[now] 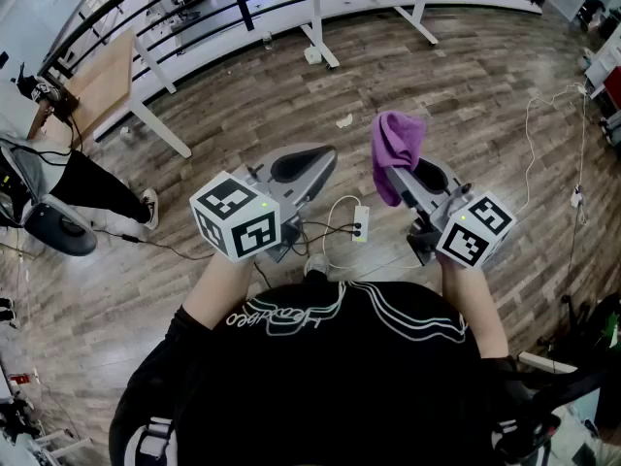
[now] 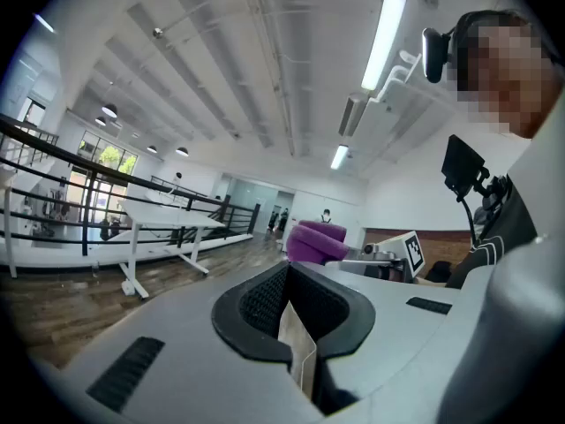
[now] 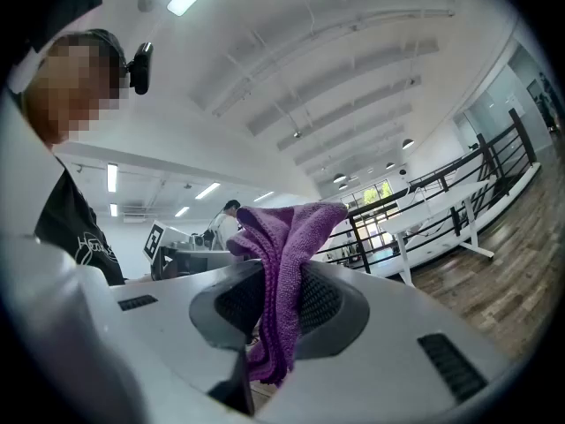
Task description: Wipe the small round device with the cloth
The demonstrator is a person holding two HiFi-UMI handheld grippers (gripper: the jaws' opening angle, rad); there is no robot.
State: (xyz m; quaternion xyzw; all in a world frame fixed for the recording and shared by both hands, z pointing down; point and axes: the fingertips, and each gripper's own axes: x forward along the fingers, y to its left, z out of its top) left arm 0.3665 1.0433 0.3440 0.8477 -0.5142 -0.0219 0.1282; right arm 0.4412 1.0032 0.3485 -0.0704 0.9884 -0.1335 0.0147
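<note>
Black shirt (image 1: 330, 396), white print (image 1: 291, 315), grey left gripper (image 1: 303, 166)

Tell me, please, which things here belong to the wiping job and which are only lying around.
Job: purple cloth, clamped in right gripper. No round device in view.
Lying about: power strip, white scrap, wooden desk.

I could read no clear word anywhere. The only lettering was a white script word (image 1: 281, 315) on the person's black shirt (image 1: 388, 396), well behind the fingers of both grippers. In the head view it showed upside down, its letters ran together, and I could not spell it out. Behind the fingers of the left gripper (image 1: 303, 166) and the right gripper (image 1: 430, 175), the left cube (image 1: 236, 216) and the right cube (image 1: 475, 229) carried black-and-white square markers, with no letters or numbers.
</note>
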